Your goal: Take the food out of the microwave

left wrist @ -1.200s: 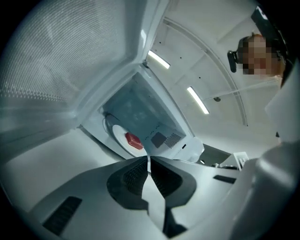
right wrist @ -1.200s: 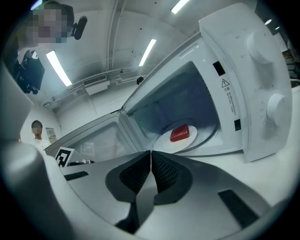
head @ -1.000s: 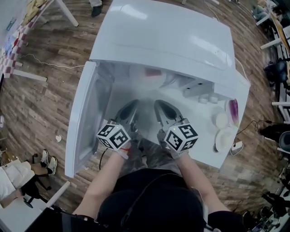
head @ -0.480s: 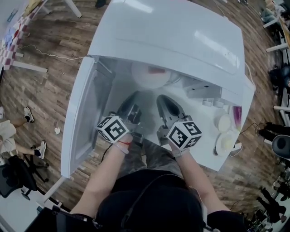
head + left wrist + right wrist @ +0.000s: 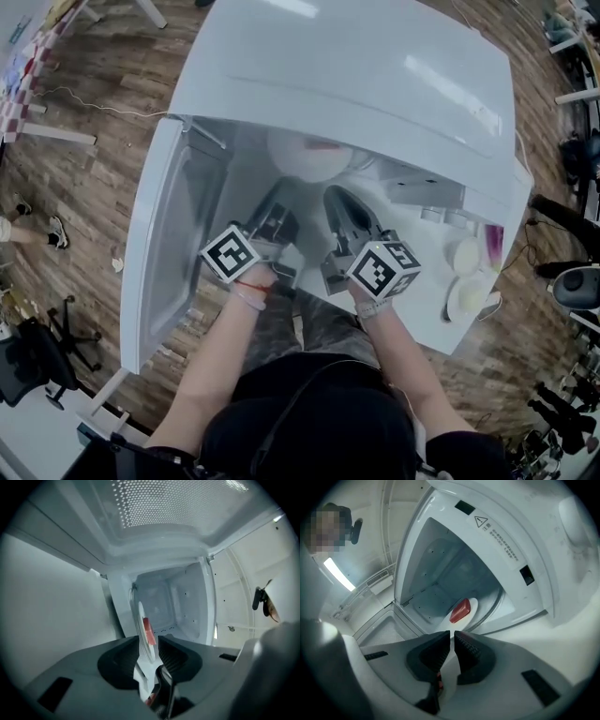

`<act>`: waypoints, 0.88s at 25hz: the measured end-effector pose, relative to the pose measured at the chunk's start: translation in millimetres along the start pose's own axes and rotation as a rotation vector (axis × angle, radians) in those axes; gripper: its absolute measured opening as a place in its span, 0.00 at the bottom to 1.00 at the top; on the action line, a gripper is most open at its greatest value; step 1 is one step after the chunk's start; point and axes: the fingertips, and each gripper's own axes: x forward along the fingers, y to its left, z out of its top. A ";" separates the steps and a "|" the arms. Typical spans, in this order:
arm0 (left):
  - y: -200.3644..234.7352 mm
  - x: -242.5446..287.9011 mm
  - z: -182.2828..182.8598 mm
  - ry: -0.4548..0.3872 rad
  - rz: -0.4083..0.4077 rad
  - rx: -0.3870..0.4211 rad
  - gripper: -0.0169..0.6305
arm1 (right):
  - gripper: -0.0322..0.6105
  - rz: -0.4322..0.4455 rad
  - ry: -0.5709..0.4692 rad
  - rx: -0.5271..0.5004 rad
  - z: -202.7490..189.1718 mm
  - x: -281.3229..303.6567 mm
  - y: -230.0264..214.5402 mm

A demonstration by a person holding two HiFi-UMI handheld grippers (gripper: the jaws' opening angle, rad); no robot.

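Observation:
A white plate (image 5: pixel 302 155) with a red piece of food (image 5: pixel 323 145) lies inside the open white microwave (image 5: pixel 375 75). My left gripper (image 5: pixel 279 194) reaches into the cavity, its tips at the plate's near edge. In the left gripper view its jaws have just been opening and stand open (image 5: pixel 149 639). The plate (image 5: pixel 140 620) and food (image 5: pixel 148 631) show edge-on in the gap, and the pads do not press on them. My right gripper (image 5: pixel 336 197) hovers beside it at the opening. It is shut (image 5: pixel 452 632) on nothing, and the plate (image 5: pixel 474 607) with the food (image 5: pixel 460 611) lies ahead.
The microwave door (image 5: pixel 164 253) hangs open at the left. On the white counter (image 5: pixel 422 314) to the right lie two round white dishes (image 5: pixel 459 251) (image 5: pixel 466 292) and a purple-rimmed one (image 5: pixel 487 230). Wooden floor surrounds the unit.
Both grippers have moved forward toward the cavity and the plate. The left gripper has rolled, and its marker cube now faces differently.

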 end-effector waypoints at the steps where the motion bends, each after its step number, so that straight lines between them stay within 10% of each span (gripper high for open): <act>1: -1.1 2.7 0.6 -0.001 -0.008 -0.007 0.21 | 0.09 0.000 0.001 0.004 -0.1 0.3 -1.5; 22: 0.3 16.7 1.3 -0.011 -0.010 -0.174 0.10 | 0.09 0.019 0.041 -0.002 -8.0 2.5 -5.8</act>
